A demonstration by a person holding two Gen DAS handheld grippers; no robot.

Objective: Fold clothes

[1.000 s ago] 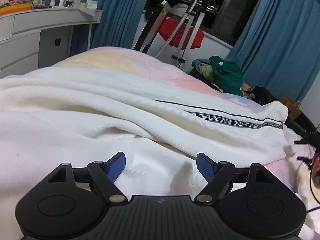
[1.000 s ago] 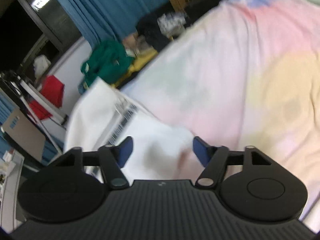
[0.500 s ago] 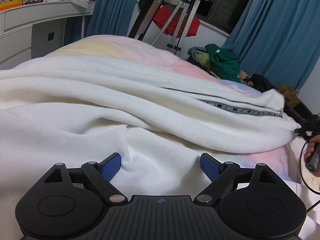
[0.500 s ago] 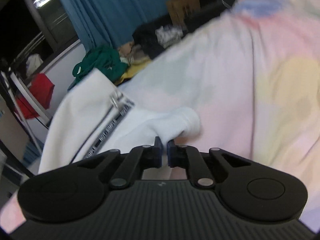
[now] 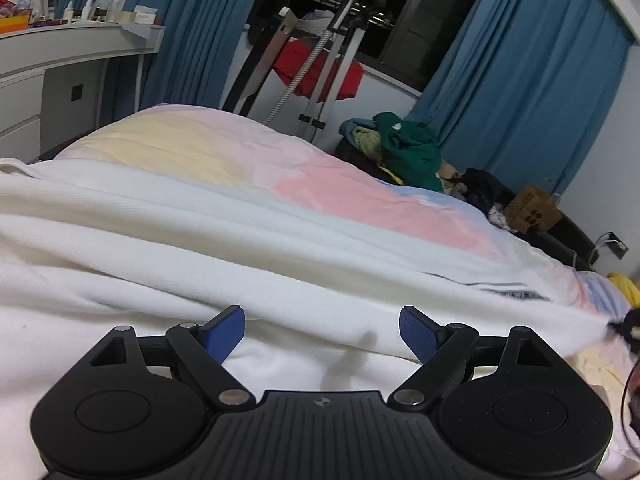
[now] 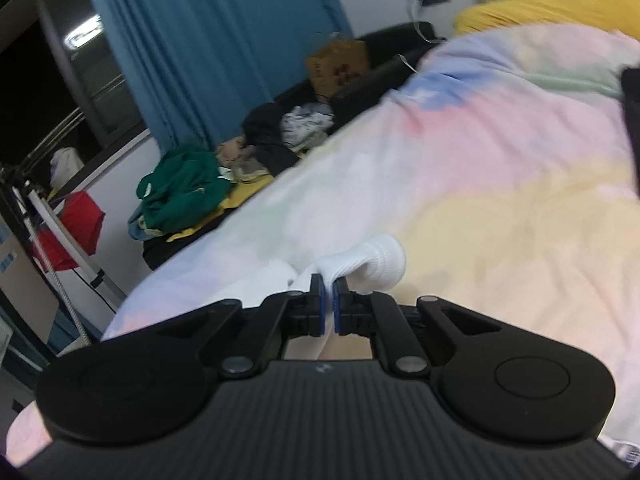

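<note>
A white knit garment (image 5: pixel 168 248) lies spread across the pastel bed cover (image 5: pixel 360 196), with a black printed stripe (image 5: pixel 516 293) near its far right end. My left gripper (image 5: pixel 322 330) hangs open just above the white cloth, nothing between its blue pads (image 5: pixel 224 332). In the right wrist view my right gripper (image 6: pixel 329 294) is shut on a ribbed white cuff (image 6: pixel 376 260) of the garment, which bunches out beyond the pads over the bed cover (image 6: pixel 500 184). That stretched end shows at the right edge of the left wrist view.
Beyond the bed are blue curtains (image 5: pixel 516 92), a metal rack with red cloth (image 5: pixel 320 72), a pile of green and dark clothes (image 5: pixel 404 148), a cardboard box (image 5: pixel 532 210) and a white dresser (image 5: pixel 60 80). A yellow pillow (image 6: pixel 560 8) lies at the bed's head.
My right gripper closed on the white cuff and carried it sideways across the bed, stretching the garment out. The left gripper stayed open over the cloth and shifted only slightly.
</note>
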